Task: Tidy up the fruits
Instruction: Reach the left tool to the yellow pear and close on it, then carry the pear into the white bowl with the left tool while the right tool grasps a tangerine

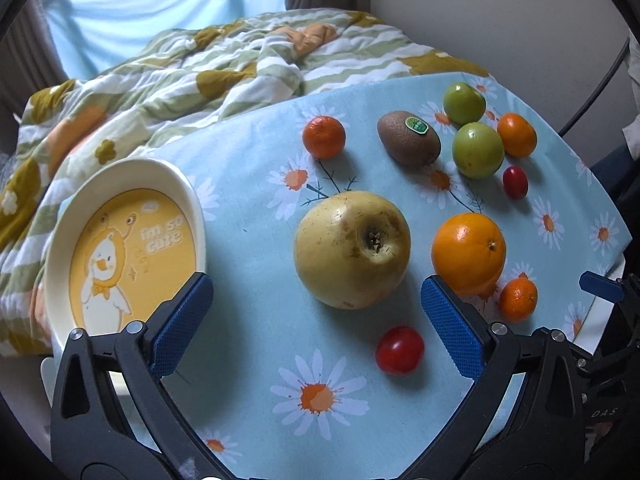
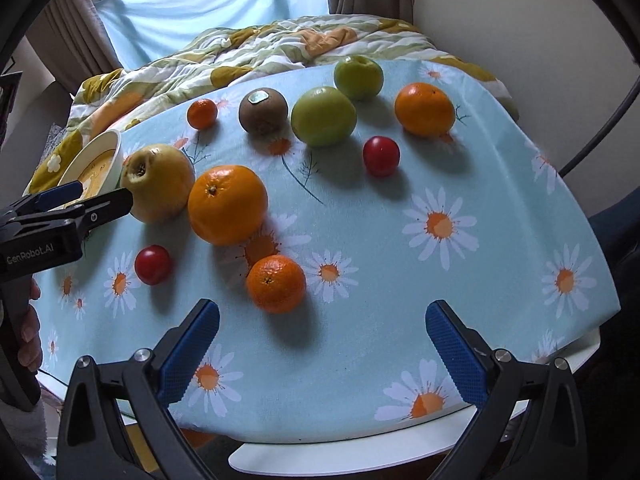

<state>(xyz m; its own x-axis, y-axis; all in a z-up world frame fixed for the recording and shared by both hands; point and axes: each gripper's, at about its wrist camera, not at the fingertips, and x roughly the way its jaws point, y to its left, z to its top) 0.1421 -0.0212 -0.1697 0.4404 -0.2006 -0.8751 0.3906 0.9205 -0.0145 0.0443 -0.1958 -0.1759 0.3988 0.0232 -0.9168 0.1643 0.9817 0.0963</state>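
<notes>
The left gripper (image 1: 316,320) is held with its blue-padded jaws spread wide and empty, the right gripper (image 2: 322,344) is likewise held wide apart, and the left handle is gripped by a hand (image 2: 28,320).

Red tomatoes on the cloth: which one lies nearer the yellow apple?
The red tomato just in front of the yellow apple; the other red tomato sits farther back, beside the green fruit.
</notes>
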